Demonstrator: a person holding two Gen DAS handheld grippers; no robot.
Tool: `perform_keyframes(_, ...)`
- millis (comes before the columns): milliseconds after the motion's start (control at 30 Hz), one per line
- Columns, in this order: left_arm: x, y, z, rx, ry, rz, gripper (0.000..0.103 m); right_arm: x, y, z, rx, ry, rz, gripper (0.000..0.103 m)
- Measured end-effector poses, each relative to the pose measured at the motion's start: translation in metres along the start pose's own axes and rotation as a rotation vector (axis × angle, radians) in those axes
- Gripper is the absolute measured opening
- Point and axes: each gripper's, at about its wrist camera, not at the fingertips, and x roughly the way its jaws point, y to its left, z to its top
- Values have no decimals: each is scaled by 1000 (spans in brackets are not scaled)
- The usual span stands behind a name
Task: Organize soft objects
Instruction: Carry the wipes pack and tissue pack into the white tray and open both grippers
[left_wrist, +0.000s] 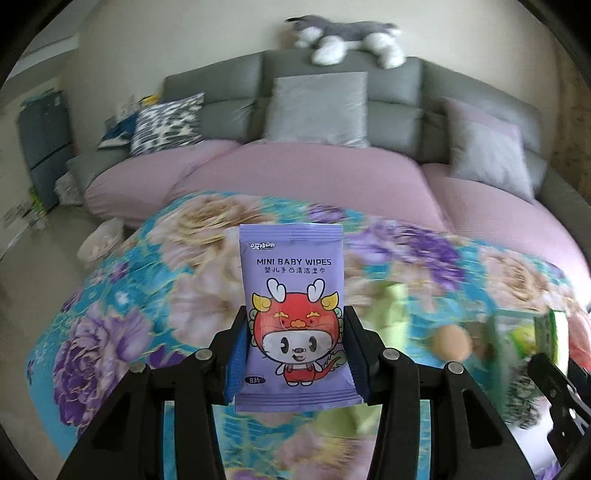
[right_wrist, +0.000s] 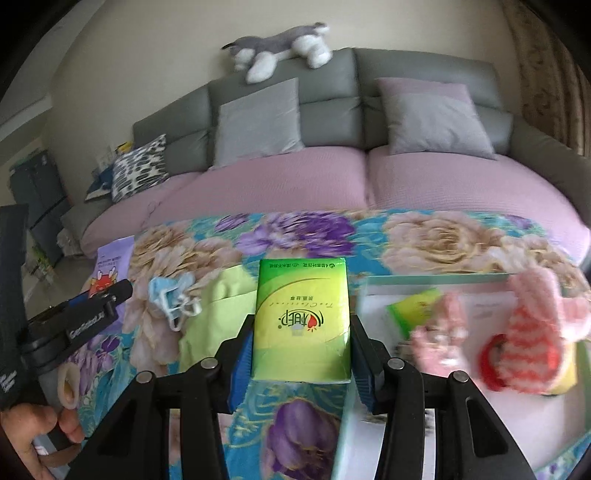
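You've got a pack in each gripper. Your left gripper (left_wrist: 295, 354) is clamped on the purple pack of baby wipes (left_wrist: 291, 302), held upright above the floral cloth (left_wrist: 122, 295), blue pads pressing both its sides. Your right gripper (right_wrist: 301, 354) is clenched on the green tissue pack (right_wrist: 301, 317), lifted clear of the cloth, print upside down to the camera.

Just right of the tissue pack sits the shallow white tray (right_wrist: 424, 435), and it's already taking stock: a small yellow-green pack (right_wrist: 413, 308), a fuzzy pink item (right_wrist: 439, 332) and a striped pink-and-red knit piece (right_wrist: 528, 343) lie inside, though motion blur hides exactly what those are. So by the look of it, sorting is well under way, not finished.

Out on the cloth, left of the tissue pack, a blue face mask (right_wrist: 173, 299) lies crumpled beside a pale green cloth (right_wrist: 218, 314). From the left wrist view there's also a tan ball (left_wrist: 452, 341) near the tray's edge, too blurred to say whether it's in or out. Those look like what's left, plus the two packs you're carrying.

Beyond it all, the grey sofa (right_wrist: 332, 96) with its cushions and the plush husky (right_wrist: 280, 48) on top sit well apart from the action.
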Motion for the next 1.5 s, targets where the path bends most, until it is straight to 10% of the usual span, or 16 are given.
perform_keyframes(633,-47,-179,-57,373,102,-481,49,-56,-133,-32,195,58,-279,50)
perform_keyframes(1500,-32,-218,-97,499,214,-461,50,-33,-158,-50,229,181,-303,50)
